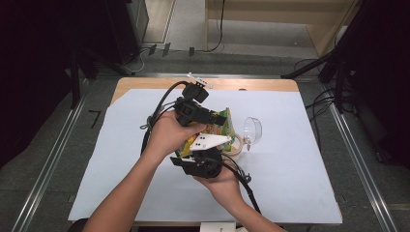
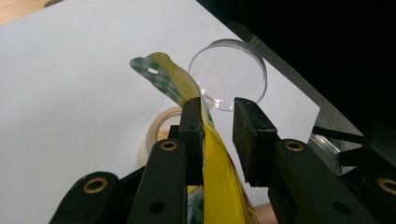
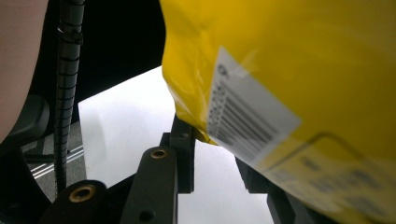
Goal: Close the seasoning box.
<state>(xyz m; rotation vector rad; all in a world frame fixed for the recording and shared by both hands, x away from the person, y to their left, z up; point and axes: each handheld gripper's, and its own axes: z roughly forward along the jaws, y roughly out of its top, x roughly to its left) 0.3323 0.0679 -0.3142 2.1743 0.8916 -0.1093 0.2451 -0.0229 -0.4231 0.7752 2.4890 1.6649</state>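
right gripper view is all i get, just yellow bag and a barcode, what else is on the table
Observer: A clear round lid stands on edge beyond the yellow bag.
Operator: anything under the bag
Observer: A tape roll lies flat on the white sheet.
Operator: left gripper got the bag
Observer: The bag's top lies against one jaw of the left gripper; the jaws stand apart.

Left claw (image 2: pixel 219 135), jaws apart, straddles yellow packet (image 2: pixel 219 172) edge.
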